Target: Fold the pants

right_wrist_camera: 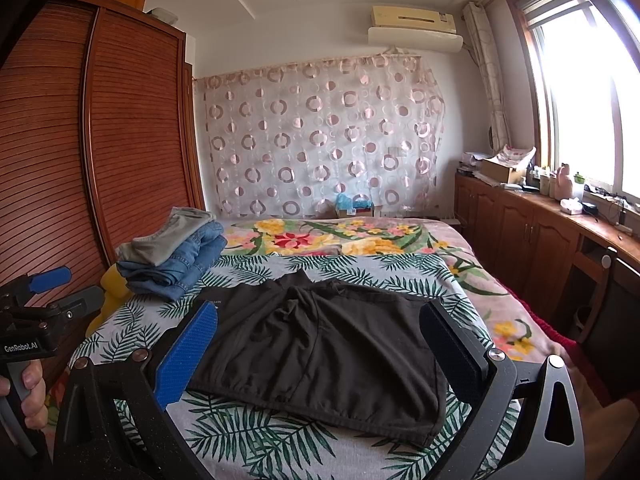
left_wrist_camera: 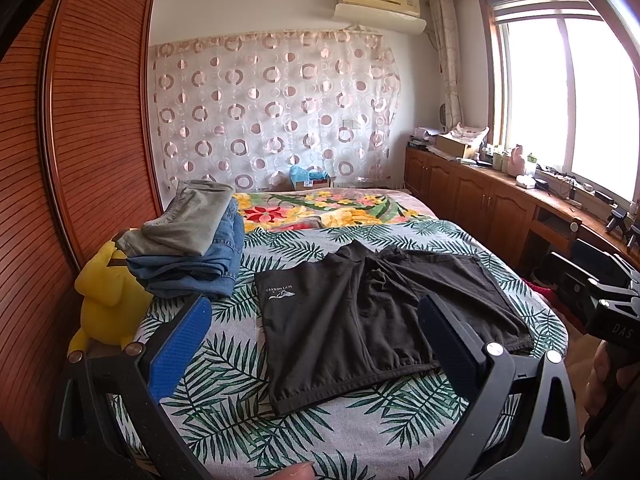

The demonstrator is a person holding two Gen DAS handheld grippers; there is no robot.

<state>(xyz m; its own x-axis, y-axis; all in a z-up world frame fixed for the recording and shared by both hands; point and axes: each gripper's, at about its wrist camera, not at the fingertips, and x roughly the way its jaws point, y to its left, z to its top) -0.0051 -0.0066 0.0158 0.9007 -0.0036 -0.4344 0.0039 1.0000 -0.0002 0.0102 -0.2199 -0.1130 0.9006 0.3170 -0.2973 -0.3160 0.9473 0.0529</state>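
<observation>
Step in hand: lining up for the first fold, nothing gripped yet. Left tongs (left_wrist_camera: 316,344) are gaping wide and holding nothing; right tongs (right_wrist_camera: 320,350) likewise, wide apart and empty. Both are hovering above the near end of the bed (left_wrist_camera: 340,436), clear of the cloth.

Black pants (left_wrist_camera: 372,320) are lying just ahead of and below both tongs, spread flat on the leaf-print cover, hems toward the tongs, waist on the far side. They are looking like short, soft knit: a white logo on the leg ahead of the left tongs, bunching at the crotch, hems a bit wavy.

Next move, my guess: each tongs is needing to drop onto one outer edge, pinch, then carry one leg over the other. Thin fabric, so a pinch may be catching only the top layer.
</observation>
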